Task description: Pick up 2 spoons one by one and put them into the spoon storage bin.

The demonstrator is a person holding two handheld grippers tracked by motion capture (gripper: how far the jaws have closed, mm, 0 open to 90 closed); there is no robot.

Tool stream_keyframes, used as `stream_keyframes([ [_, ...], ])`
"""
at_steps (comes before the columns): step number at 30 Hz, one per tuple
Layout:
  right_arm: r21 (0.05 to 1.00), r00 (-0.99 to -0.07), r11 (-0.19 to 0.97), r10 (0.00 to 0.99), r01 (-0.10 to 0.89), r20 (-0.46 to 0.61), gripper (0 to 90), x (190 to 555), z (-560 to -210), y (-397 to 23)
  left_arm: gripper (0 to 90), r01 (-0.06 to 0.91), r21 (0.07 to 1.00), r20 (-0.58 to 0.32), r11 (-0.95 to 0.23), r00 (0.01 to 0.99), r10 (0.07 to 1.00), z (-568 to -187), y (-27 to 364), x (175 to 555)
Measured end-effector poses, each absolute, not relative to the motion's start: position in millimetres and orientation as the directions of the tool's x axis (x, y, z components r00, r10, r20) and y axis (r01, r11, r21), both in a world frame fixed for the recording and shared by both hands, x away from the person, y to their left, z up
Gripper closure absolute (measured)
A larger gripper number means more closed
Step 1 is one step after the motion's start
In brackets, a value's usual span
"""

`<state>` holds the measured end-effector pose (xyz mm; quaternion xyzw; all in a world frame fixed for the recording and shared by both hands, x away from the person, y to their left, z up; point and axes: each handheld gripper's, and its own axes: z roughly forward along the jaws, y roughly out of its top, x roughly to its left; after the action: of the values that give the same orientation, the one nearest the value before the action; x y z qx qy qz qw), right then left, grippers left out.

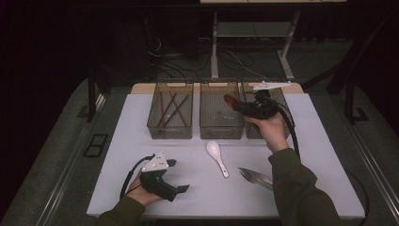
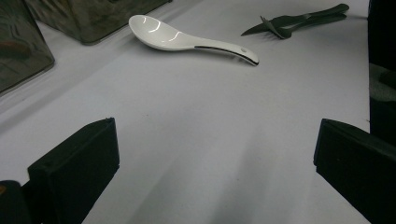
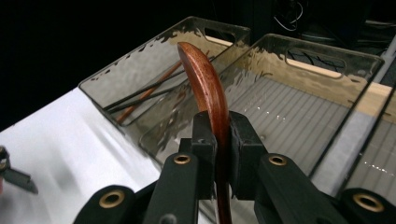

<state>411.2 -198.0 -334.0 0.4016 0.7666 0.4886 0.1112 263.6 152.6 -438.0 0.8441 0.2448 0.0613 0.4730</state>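
1. Your right gripper [image 1: 240,107] sits right of centre in the high view, above the middle bin [image 1: 221,123]. Its jaws are clamped on a wooden spoon [image 3: 208,91].
2. In the right gripper view, the wooden spoon rises from between the pads at lower centre — its brown bowl is edge-on and curves toward the top of the frame, with the bins behind it.
3. Your left gripper [image 1: 181,175] rests at the lower left of the high view, on the white table [image 1: 329,155]. Its jaws stand wide apart with nothing between them; in the left gripper view they sit at the two lower corners over bare table.
4. The left bin [image 1: 170,126], upper left of centre in the high view, holds chopsticks [image 1: 173,108] lying lengthwise.
5. A white spoon [image 1: 217,157] lies on the table at centre, just below the middle bin, bowl toward the bins.
6. Metal forks [image 1: 256,177] lie lower right of centre — partly hidden by your right sleeve [image 1: 301,188].
7. The right bin [image 1: 282,96] stands behind your right hand.
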Motion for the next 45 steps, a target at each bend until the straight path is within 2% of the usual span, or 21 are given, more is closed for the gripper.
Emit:
stream_keyframes([
  [15, 0.850, -0.650, 0.186, 0.728, 0.493, 0.217, 82.3, 452, -331, -161, 0.0, 0.348, 0.830, -0.127, -0.437, 0.879, 0.459, -439, 149, 263],
  [25, 0.839, -0.642, 0.182, 0.730, 0.513, 0.235, 82.3, 474, -357, -138, 0.0, 0.344, 0.831, -0.125, -0.437, 0.881, 0.456, -438, 149, 263],
  [32, 0.798, -0.609, 0.206, 0.756, 0.567, 0.238, 81.6, 480, -375, -134, 0.0, 0.342, 0.829, -0.123, -0.442, 0.883, 0.453, -438, 149, 263],
  [35, 0.775, -0.587, 0.217, 0.776, 0.594, 0.232, 55.3, 480, -377, -133, 0.0, 0.341, 0.828, -0.122, -0.445, 0.884, 0.452, -438, 149, 263],
  [39, 0.778, -0.606, 0.255, 0.771, 0.574, 0.195, 48.7, 470, -374, -136, 0.0, 0.338, 0.828, -0.118, -0.448, 0.885, 0.450, -438, 149, 263],
  [45, 0.790, -0.628, 0.256, 0.753, 0.558, 0.200, 45.7, 454, -364, -151, 0.0, 0.335, 0.825, -0.113, -0.454, 0.886, 0.449, -438, 149, 263],
])
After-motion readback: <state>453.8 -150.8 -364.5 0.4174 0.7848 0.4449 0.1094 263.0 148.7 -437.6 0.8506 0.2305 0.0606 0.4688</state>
